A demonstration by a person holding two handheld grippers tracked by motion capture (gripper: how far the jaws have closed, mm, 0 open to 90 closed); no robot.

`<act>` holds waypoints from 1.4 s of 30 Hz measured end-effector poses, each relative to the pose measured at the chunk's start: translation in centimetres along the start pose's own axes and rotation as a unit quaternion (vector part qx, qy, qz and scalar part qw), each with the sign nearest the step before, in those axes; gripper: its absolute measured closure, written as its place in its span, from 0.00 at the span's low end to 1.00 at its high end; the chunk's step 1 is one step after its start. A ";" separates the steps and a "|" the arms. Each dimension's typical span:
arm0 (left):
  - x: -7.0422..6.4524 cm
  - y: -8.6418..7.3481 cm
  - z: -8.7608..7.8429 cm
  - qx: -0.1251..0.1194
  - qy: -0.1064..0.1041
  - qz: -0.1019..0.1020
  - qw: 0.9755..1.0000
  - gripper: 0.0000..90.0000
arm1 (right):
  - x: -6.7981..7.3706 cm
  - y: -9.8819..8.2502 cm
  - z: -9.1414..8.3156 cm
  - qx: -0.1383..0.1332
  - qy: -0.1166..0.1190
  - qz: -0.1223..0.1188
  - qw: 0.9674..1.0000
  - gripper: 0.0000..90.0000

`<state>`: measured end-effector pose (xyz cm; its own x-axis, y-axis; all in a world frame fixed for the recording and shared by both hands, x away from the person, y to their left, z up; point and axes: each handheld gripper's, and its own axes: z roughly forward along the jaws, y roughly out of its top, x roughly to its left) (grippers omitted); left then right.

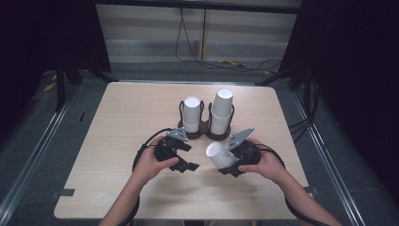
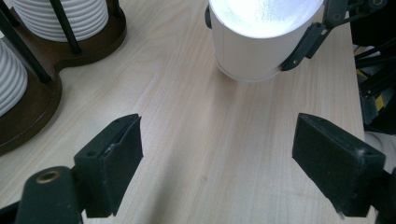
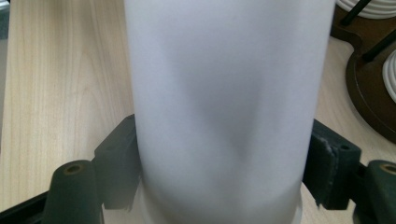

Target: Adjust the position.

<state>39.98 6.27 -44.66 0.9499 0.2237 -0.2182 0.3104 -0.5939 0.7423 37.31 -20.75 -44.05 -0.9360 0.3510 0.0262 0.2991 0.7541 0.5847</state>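
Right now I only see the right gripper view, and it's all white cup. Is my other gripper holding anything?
Observer: No. The left gripper is open, with bare table between its jaws.
Operator: Where are the other cups?
Observer: Two stacks stand in a dark holder behind the grippers. The right stack is taller than the left stack.
Operator: Is my cup upright?
Observer: No. The cup is tilted over, with one end towards the left gripper.
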 end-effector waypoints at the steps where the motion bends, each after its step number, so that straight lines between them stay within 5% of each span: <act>1: 0.0 0.0 0.0 0.000 0.000 0.002 1.000 0.18 | -0.1 0.0 0.0 0.002 0.002 -0.003 1.000 0.27; 24: 1.3 -0.4 -0.5 -0.011 0.022 -0.006 1.000 0.18 | -1.5 2.2 0.9 0.053 0.008 -0.026 0.998 0.27; 42: 1.2 -0.5 -0.1 -0.004 0.018 0.000 1.000 0.18 | -1.8 3.5 0.9 0.091 -0.002 -0.058 0.994 0.27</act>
<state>40.98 6.90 -45.28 0.9478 0.2523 -0.1949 0.3100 -0.5869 0.7480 40.17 -18.22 -42.82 -0.9653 0.2584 -0.0367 0.2188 0.8777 0.4263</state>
